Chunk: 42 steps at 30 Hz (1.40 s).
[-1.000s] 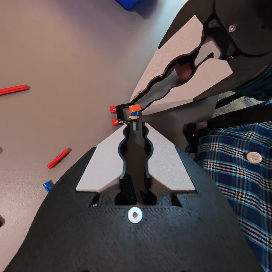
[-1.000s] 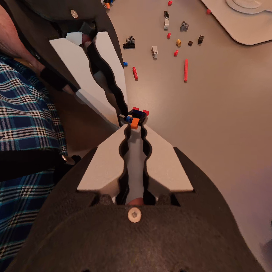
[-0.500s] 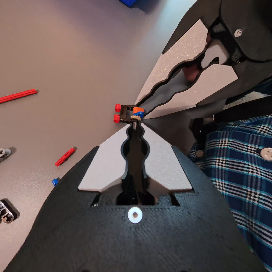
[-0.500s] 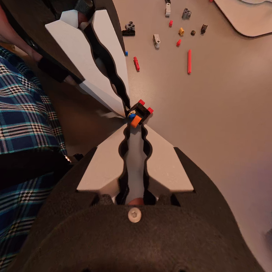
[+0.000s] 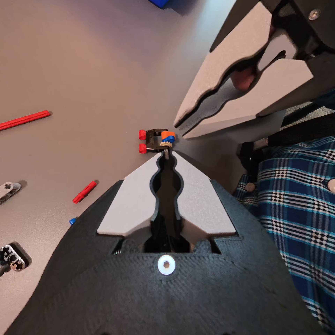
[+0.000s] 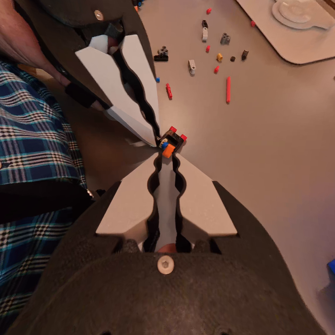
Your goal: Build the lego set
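In the left wrist view, my left hand-held gripper is closed almost fully, pinching the thin grey axle of the small assembly, held up over the smooth grey surface so I judge its far side stays reachable. The right hand-held gripper sits just beside the glossy orange piece, apparently nearly closed and empty. In the right wrist view, its narrow gap frames that assembly without touching; a ridged red axle lies far right.
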{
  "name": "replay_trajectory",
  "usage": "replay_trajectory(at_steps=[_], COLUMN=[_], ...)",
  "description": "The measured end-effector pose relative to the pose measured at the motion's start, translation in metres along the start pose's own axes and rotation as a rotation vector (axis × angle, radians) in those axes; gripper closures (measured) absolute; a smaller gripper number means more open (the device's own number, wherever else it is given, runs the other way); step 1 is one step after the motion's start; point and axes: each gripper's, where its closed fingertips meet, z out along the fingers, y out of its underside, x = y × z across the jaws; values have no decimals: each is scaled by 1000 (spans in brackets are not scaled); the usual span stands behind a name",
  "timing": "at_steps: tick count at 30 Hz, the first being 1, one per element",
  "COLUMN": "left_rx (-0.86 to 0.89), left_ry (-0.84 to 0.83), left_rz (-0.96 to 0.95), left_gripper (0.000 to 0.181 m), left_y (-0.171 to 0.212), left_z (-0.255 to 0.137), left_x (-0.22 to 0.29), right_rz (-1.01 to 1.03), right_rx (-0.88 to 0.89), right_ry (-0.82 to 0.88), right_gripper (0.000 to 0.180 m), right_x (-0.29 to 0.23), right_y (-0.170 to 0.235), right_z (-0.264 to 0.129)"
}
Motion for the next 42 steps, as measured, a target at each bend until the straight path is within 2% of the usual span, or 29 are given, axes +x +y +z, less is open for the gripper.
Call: replay_trajectory(at_steps=[14,21,27,42], left_rx=[2,2,-2,-42], left_ry=[4,3,3,-28], left_rz=[-25,-18,-10,18], left_gripper=[179,179,179,179], left_y=[0,0,0,0], left_z=[1,1,1,2], left_x=[-1,0,-1,-2], right_rz=[-20,37,95,158], right_rx=[-39,-11,-12,-37], right_ry=[47,44,-4,-85], right_gripper=[178,171,164,170], right_x=[3,8,8,4], right_y=[4,1,-1,-1], right_z=[10,6,7,10])
